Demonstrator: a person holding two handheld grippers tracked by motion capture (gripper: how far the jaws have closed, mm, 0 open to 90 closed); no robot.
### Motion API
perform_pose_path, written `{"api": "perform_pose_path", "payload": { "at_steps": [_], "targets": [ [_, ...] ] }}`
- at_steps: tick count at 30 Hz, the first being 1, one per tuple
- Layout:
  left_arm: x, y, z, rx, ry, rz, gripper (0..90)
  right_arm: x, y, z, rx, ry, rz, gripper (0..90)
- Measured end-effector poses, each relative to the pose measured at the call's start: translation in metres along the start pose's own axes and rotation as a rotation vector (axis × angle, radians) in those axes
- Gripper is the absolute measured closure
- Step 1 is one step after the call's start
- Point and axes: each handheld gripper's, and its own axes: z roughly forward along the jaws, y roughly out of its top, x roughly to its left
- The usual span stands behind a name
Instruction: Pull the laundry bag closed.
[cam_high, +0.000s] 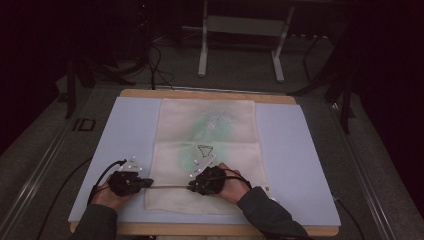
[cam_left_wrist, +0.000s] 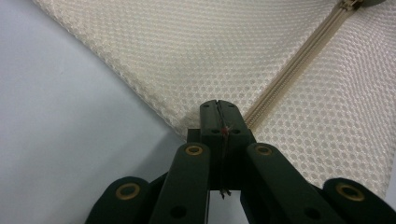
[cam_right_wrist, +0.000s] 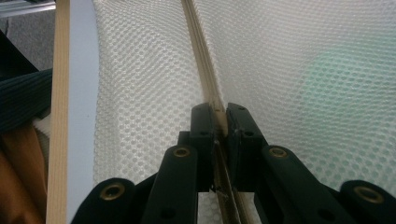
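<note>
A cream mesh bag (cam_high: 207, 135) lies flat on the pale blue mat (cam_high: 290, 150), and something green shows faintly through it (cam_high: 215, 125). Its zipper (cam_high: 170, 187) runs across the near end between my two grippers. My left gripper (cam_high: 150, 183) is shut on the bag's left edge, at the zipper's end (cam_left_wrist: 218, 105). My right gripper (cam_high: 191, 186) is shut on the zipper, a little to the right. In the right gripper view the zipper (cam_right_wrist: 198, 51) runs straight into the closed jaws (cam_right_wrist: 218, 109). In the left gripper view the zipper (cam_left_wrist: 299, 65) stretches away diagonally over the mesh (cam_left_wrist: 196, 51).
The mat rests on a wooden table (cam_high: 205, 93) whose edge (cam_right_wrist: 58, 116) is close by in the right gripper view. A dark sleeve (cam_right_wrist: 23, 98) is at that view's left. Metal frame legs (cam_high: 202, 55) stand on the dark floor beyond the table.
</note>
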Motion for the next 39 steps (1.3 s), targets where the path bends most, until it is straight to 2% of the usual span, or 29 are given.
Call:
{"api": "perform_pose_path", "payload": {
  "at_steps": [21, 39],
  "targets": [
    [0.001, 0.000, 0.000, 0.000, -0.004, 0.001, 89.8, -0.006, -0.015, -0.016, -0.028, 0.006, 0.033, 82.3],
    [0.001, 0.000, 0.000, 0.004, -0.004, 0.001, 89.9, -0.008, -0.030, -0.028, -0.040, -0.008, 0.053, 82.3]
  ]
}}
